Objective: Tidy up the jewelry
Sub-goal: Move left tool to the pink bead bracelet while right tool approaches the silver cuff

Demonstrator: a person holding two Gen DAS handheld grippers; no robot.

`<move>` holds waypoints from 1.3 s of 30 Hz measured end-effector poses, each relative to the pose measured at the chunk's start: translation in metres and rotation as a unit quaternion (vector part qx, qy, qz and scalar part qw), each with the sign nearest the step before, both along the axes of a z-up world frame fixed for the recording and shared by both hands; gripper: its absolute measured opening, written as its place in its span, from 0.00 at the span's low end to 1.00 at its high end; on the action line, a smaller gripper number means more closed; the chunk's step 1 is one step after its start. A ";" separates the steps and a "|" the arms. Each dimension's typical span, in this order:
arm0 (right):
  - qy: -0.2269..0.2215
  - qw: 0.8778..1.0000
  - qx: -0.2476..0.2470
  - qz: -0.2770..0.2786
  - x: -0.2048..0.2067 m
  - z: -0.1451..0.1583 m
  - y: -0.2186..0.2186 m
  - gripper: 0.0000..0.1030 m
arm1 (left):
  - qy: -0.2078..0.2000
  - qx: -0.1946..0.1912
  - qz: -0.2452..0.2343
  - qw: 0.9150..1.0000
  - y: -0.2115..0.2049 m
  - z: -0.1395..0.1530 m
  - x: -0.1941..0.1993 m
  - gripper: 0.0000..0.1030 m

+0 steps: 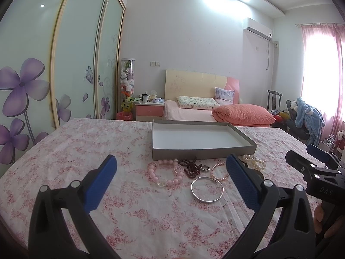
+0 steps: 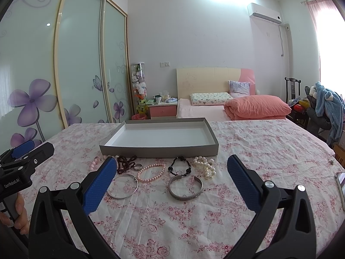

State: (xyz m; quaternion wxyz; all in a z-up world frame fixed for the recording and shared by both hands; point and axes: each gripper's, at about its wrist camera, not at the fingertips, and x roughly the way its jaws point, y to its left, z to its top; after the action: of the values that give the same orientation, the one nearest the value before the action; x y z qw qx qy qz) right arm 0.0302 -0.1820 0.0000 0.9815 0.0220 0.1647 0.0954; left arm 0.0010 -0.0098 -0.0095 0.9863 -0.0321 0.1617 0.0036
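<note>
Blue-padded fingers of the left gripper [image 1: 170, 168] and the right gripper [image 2: 171, 168] fill the foreground of their own views, both spread wide and holding nothing, hovering above a table covered with a pink floral cloth [image 2: 258, 151]. Behind the jewelry sits a shallow grey box [image 2: 159, 139] with a white interior and nothing in it. Farther back are a bed with a salmon quilt [image 2: 256, 106], a pink nightstand [image 2: 162, 110], a floral sliding wardrobe [image 2: 82, 64] and a wall air conditioner [image 2: 265, 14]. A phone edge [image 2: 340, 185] lies at the far right of the table. The left gripper's body reads "GenRobot.AI" in the right view; the right one shows "DAS" in the left view. Jewelry lies in a loose row just in front of the box: a pink bead bracelet [image 1: 165, 172], dark red beads [image 2: 125, 164], a small ring [image 2: 137, 166], a thin silver bangle [image 2: 123, 186], a pink pearl strand [image 2: 151, 172], a black bead bracelet [image 2: 180, 166], white pearls [image 2: 204, 166] and a wide silver cuff [image 2: 185, 187]. The cuff and black beads lie between the right gripper's fingers; the pink bracelet and bangle lie between the left's.
</note>
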 end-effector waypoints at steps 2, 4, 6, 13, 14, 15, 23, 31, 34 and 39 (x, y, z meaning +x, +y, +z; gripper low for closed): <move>0.012 1.000 0.002 0.002 0.002 -0.002 0.000 0.98 | 0.005 0.000 0.003 1.000 0.005 -0.003 -0.001 0.96; 0.043 0.999 0.000 0.005 0.010 -0.007 -0.001 0.98 | 0.021 0.001 0.007 1.000 0.006 -0.008 0.005 0.96; 0.083 0.996 -0.004 0.016 0.026 -0.015 0.000 0.98 | 0.043 0.000 0.008 0.999 0.010 -0.012 0.017 0.96; 0.198 0.978 -0.064 0.003 0.063 -0.048 0.013 0.98 | 0.144 -0.025 0.004 0.989 0.035 -0.026 0.059 0.96; 0.211 0.975 -0.070 -0.002 0.068 -0.052 0.014 0.98 | 0.159 -0.033 0.001 0.987 0.039 -0.030 0.066 0.96; 0.223 0.972 -0.075 -0.006 0.073 -0.056 0.015 0.98 | 0.166 -0.037 0.000 0.985 0.040 -0.032 0.068 0.96; 0.296 0.952 -0.073 -0.019 0.093 -0.079 0.020 0.89 | 0.211 -0.039 -0.015 0.977 0.042 -0.051 0.092 0.96; 0.283 0.957 -0.064 -0.029 0.092 -0.072 0.021 0.66 | 0.240 -0.032 -0.013 0.970 0.050 -0.053 0.122 0.93; 0.278 0.958 -0.064 -0.024 0.091 -0.074 0.018 0.66 | 0.253 -0.024 -0.006 0.967 0.055 -0.055 0.137 0.81; 0.277 0.959 -0.062 -0.021 0.091 -0.073 0.017 0.66 | 0.273 -0.010 -0.008 0.962 0.056 -0.063 0.159 0.68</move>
State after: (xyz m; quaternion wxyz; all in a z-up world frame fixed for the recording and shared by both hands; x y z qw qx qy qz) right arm 0.1216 -0.1650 -0.0734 0.8986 -0.0103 0.4352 0.0546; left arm 0.1596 0.0457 -0.0725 0.9044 -0.0384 0.4249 0.0029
